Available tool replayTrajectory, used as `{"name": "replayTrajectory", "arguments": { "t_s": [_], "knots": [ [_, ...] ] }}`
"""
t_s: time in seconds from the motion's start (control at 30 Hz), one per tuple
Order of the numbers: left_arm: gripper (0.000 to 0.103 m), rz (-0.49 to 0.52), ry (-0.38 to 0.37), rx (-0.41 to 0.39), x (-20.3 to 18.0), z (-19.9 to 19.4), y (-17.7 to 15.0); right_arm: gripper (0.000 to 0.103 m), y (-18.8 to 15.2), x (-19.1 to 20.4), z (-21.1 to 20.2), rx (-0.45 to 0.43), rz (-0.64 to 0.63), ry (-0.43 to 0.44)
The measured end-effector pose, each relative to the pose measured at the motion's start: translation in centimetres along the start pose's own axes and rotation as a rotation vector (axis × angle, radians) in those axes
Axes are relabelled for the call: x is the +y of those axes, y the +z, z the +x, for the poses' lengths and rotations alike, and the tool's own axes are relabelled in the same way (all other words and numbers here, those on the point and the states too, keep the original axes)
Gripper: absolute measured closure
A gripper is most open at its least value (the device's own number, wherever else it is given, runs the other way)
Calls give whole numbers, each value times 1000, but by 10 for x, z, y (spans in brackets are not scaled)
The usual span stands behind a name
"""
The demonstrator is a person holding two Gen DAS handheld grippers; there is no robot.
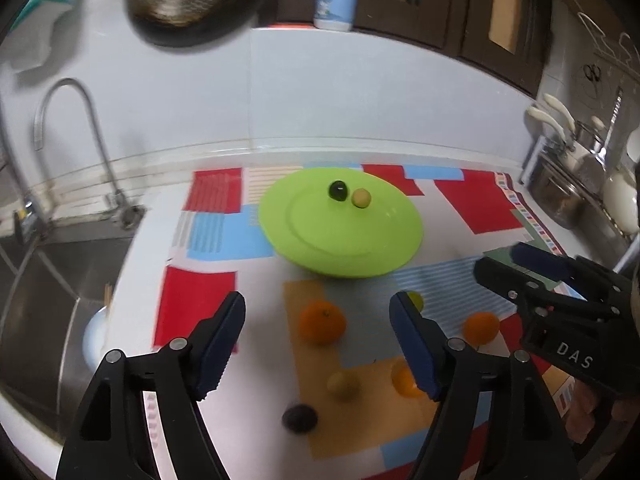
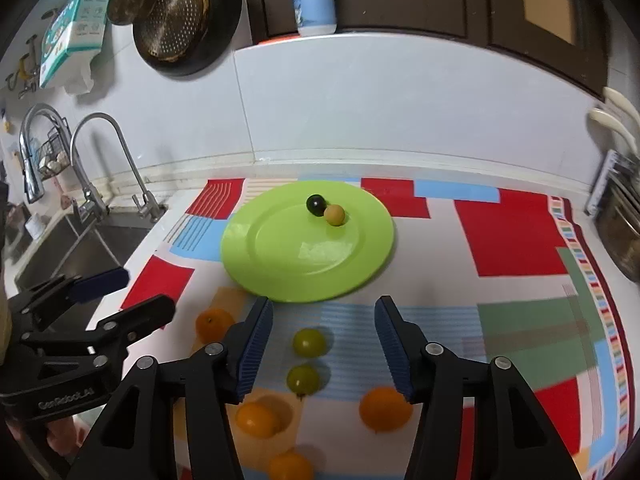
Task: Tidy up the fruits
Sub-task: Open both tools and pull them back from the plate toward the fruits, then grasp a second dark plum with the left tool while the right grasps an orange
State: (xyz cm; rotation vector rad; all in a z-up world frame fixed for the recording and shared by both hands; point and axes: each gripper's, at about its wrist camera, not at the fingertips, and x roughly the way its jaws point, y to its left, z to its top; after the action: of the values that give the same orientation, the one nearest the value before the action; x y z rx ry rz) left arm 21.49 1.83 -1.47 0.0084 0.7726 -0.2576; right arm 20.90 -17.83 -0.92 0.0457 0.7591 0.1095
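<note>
The patterned mat (image 2: 516, 232) covers the counter beside the sink (image 2: 60, 248) at left. The green plate (image 2: 280, 264) sits at the far centre of the mat and carries a dark fruit (image 2: 315, 204) touching a yellow fruit (image 2: 334, 215). Oranges (image 2: 385, 408) and two green fruits (image 2: 309, 342) lie on the mat near the plate's front edge. The left gripper (image 1: 318, 344) is spread, with nothing between its pads. The right gripper (image 2: 324, 348) is likewise spread and empty, above the green fruits.
</note>
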Motion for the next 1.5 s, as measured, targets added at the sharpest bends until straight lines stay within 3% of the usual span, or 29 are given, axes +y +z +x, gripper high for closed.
{"name": "replayTrajectory", "arguments": {
  "t_s": [0.13, 0.2, 0.27, 0.6, 0.93, 1.17, 1.5],
  "knots": [
    [25, -22, 6, 11, 7, -16, -10, 43, -8, -3, -11, 9, 42, -53],
    [23, 12, 69, -6, 8, -23, -15, 43, -15, -6, -13, 32, 71, -56],
    [19, 4, 82, -22, 11, -28, -23, 43, -23, -5, -15, 39, 81, -84],
    [19, 11, 157, -13, 23, -33, -74, 43, -73, 16, -22, 60, 73, -84],
    [19, 52, 94, -5, 18, -22, -93, 43, -101, 21, -28, 61, 71, -79],
    [27, 69, 59, 39, 11, -2, -96, 43, -112, 17, -17, 85, 59, -73],
    [50, 73, 16, 107, -1, 32, -97, 44, -124, 10, 3, 125, 58, -48]
  ]
}}
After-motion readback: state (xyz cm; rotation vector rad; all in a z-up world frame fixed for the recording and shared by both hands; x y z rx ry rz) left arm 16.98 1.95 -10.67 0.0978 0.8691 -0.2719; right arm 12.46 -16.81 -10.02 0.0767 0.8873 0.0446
